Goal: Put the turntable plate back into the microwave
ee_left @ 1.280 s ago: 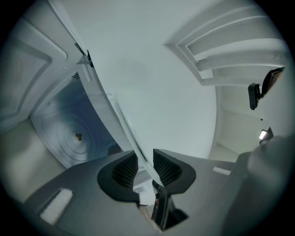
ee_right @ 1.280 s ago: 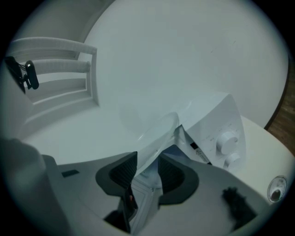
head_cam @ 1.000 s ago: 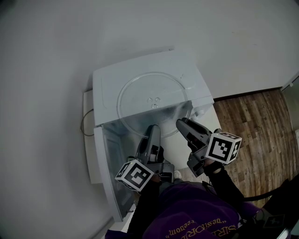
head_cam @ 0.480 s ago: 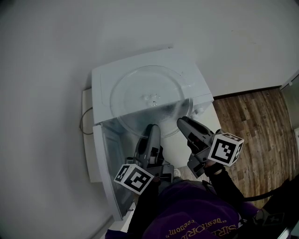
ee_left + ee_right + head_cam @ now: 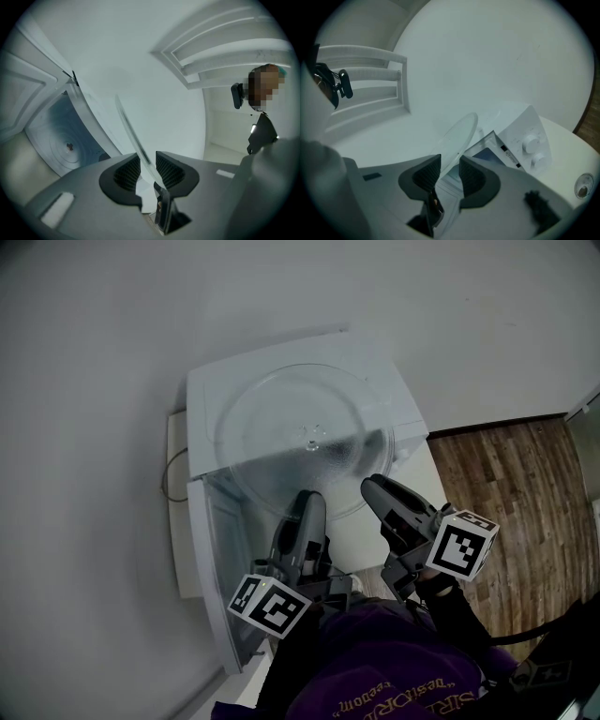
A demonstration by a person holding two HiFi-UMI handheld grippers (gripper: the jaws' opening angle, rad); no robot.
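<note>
White wall and wood floor [image 5: 525, 502] surround a white desk [image 5: 356, 535]. Nearest, the left gripper [image 5: 310, 496] has its jaws clamped on the rim of the plate [image 5: 300, 432]. The right gripper [image 5: 371, 484], its jaws just closing, seems to pinch the rim alongside. The glass plate hangs tilted over the microwave [image 5: 398, 399], outside its cavity. Its door [image 5: 214, 549] stands open at left.

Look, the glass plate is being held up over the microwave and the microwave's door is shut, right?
Not quite: the door is open, not shut. The head view shows it swung out toward the person. The rest is right: the glass plate is held up over the microwave.
</note>
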